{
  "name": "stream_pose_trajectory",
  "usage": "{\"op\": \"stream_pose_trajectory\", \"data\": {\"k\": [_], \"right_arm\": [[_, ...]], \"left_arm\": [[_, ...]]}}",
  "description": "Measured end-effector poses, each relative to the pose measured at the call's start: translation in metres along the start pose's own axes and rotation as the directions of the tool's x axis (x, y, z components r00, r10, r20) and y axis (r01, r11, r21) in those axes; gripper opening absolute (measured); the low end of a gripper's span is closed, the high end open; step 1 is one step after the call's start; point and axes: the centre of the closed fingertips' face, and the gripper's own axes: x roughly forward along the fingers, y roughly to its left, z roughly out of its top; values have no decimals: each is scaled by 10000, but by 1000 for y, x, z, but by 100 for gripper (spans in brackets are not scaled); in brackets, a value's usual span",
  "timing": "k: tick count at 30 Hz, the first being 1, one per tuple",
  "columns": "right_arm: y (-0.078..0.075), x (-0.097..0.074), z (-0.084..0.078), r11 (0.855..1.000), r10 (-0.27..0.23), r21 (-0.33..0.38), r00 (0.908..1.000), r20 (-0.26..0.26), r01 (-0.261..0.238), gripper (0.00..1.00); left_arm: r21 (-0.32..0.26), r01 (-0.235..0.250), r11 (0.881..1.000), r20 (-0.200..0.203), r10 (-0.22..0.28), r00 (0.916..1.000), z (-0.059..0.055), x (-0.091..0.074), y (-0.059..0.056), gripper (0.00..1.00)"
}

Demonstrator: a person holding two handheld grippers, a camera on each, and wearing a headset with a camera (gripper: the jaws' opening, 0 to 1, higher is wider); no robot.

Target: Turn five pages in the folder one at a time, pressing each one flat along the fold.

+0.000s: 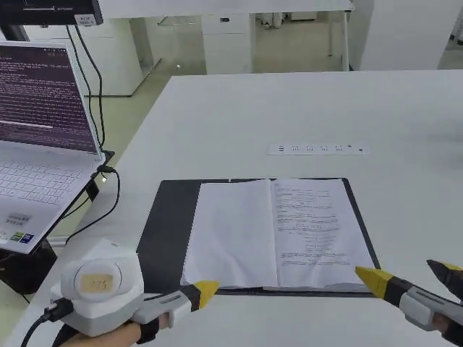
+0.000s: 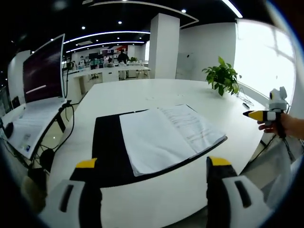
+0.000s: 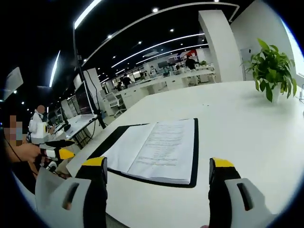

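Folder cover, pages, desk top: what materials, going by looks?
Folder cover: matte black, probably plastic or coated board; no glare. Pages: thin white printed paper, curving near the fold. Desk top: smooth white laminate, seemingly; faint sheen.

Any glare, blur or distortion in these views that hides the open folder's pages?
Head view: even light, folder sharp, print too small to read. Left gripper view: fisheye bends the table; window blown out. Right gripper view: same curving, ceiling lights bright, folder clear.

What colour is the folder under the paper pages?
Black. The flat open folder shows best in the head view.
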Motion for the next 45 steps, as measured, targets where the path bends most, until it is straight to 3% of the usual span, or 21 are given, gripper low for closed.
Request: {"op": "stream_pose_trajectory", "data": {"k": [5, 16, 25, 29, 38, 45], "right_arm": [[5, -1, 0, 9996, 227, -143, 9995, 223, -223, 97], [11, -5, -6, 9980, 593, 218, 9979, 258, -599, 100], [3, -16, -13, 9982, 489, 341, 9985, 260, -498, 99], [-4, -20, -17, 9982, 364, 476, 9989, 282, -378, 98], [-11, -27, -19, 9970, 141, 749, 9990, 413, -172, 97], [-8, -28, -19, 9957, 168, 901, 9987, 491, -211, 96]], "left_arm": [[175, -44, 9998, -80, 46, 10000, -4, -3, -4, 99], [435, 152, 9989, -205, -143, 9997, -4, -1, -18, 99], [971, 879, 9914, -313, -853, 9959, 5, 28, -53, 97], [1294, 1363, 9822, -442, -1316, 9903, 7, 46, -76, 97], [1683, 2050, 9642, -831, -1934, 9776, 4, 86, -112, 93], [1906, 2488, 9496, -972, -2340, 9674, 5, 122, -143, 92]]}}
